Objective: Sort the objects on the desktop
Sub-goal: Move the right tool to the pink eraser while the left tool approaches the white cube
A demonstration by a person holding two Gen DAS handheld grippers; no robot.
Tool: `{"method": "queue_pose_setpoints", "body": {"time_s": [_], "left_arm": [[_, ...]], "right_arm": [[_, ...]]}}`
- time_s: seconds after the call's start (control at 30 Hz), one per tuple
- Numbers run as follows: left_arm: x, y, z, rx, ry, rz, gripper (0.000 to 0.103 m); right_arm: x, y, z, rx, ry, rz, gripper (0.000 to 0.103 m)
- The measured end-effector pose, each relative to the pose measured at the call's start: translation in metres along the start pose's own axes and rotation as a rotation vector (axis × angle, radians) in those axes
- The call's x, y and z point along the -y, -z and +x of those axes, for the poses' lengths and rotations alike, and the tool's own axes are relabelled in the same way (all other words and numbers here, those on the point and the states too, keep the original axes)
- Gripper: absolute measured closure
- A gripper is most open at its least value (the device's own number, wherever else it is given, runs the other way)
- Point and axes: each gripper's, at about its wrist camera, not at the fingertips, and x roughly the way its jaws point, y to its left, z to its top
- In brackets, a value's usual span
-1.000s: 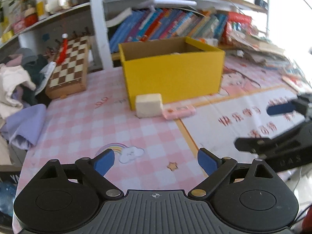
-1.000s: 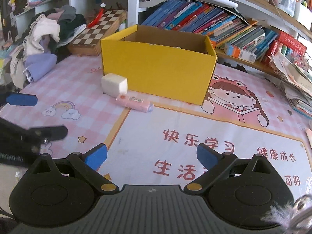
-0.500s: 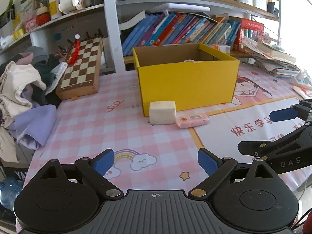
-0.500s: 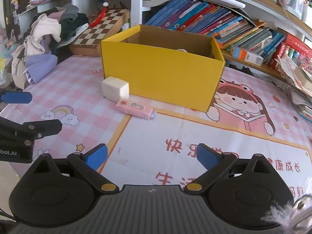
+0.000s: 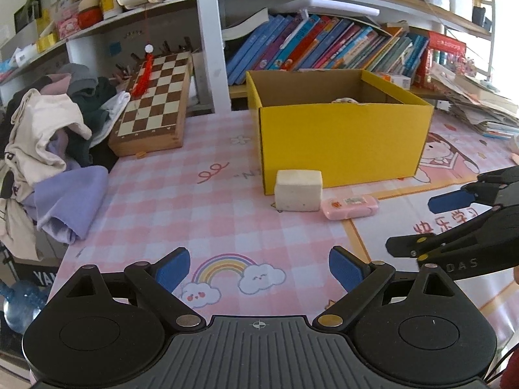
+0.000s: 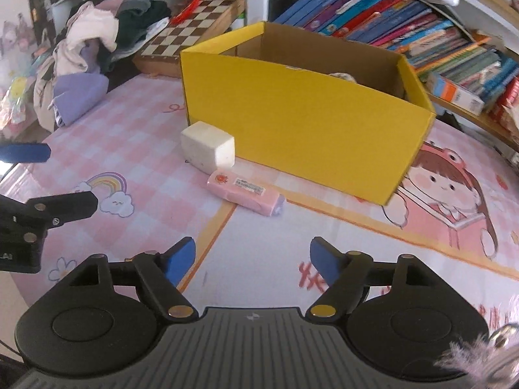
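An open yellow cardboard box (image 5: 340,139) (image 6: 301,129) stands on the pink mat, with something pale inside. A white block (image 5: 298,189) (image 6: 207,150) sits at its front left corner. A pink flat pack (image 5: 350,206) (image 6: 246,193) lies just beside the block. My left gripper (image 5: 259,269) is open and empty, well short of the block. My right gripper (image 6: 253,259) is open and empty, a little short of the pink pack. The right gripper also shows at the right of the left wrist view (image 5: 454,223).
A chessboard (image 5: 155,107) leans at the back left. A pile of clothes (image 5: 48,149) lies at the left edge. Books (image 5: 324,48) fill the shelf behind the box. Stacked papers (image 5: 480,107) lie at the right.
Both grippers have risen and pulled back a little, so the box interior shows more. The right gripper has moved closer to the pink pack. Both stay open.
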Motion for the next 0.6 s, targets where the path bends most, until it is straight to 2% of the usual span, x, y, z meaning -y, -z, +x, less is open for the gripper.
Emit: {"method": "queue_pose_setpoints", "body": {"time_s": [0.4,0.6], "left_arm": [[-0.005,-0.009,0.017,-0.021,-0.066,-0.031,0.008],[-0.007,-0.014,0.024,-0.034,-0.096,-0.042,0.008]], "right_arm": [[0.002,-0.031,0.048,-0.024,-0.077,-0.113,0.021],[0.001,-0.04,0.065,-0.037,-0.117,-0.149,0.027]]}}
